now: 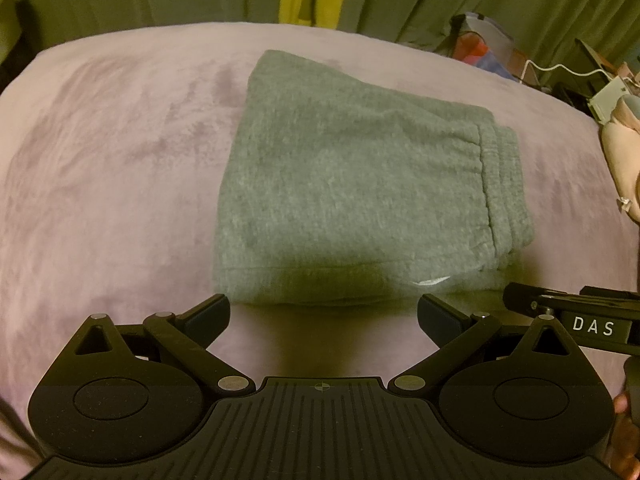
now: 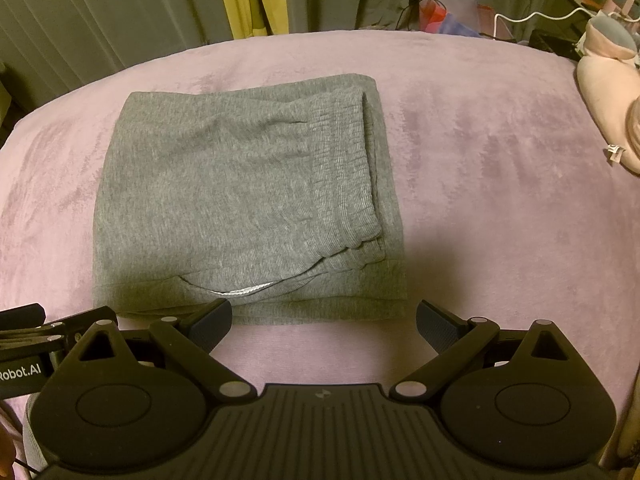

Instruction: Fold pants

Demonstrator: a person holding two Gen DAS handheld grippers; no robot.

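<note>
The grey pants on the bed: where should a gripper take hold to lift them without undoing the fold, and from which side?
Take the grey pants at the near stacked edge, coming in low from the front over the pink blanket. All layers lie together there, right before the open right gripper; the waistband side probably splays.

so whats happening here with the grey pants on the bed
A person holds a two-finger gripper in each hand over a pink blanket. The grey pants lie on it folded into a compact rectangle, waistband on top toward the right. Both the left gripper and the right gripper are open and empty, just short of the pants' near edge. The folding looks done or nearly so.
</note>
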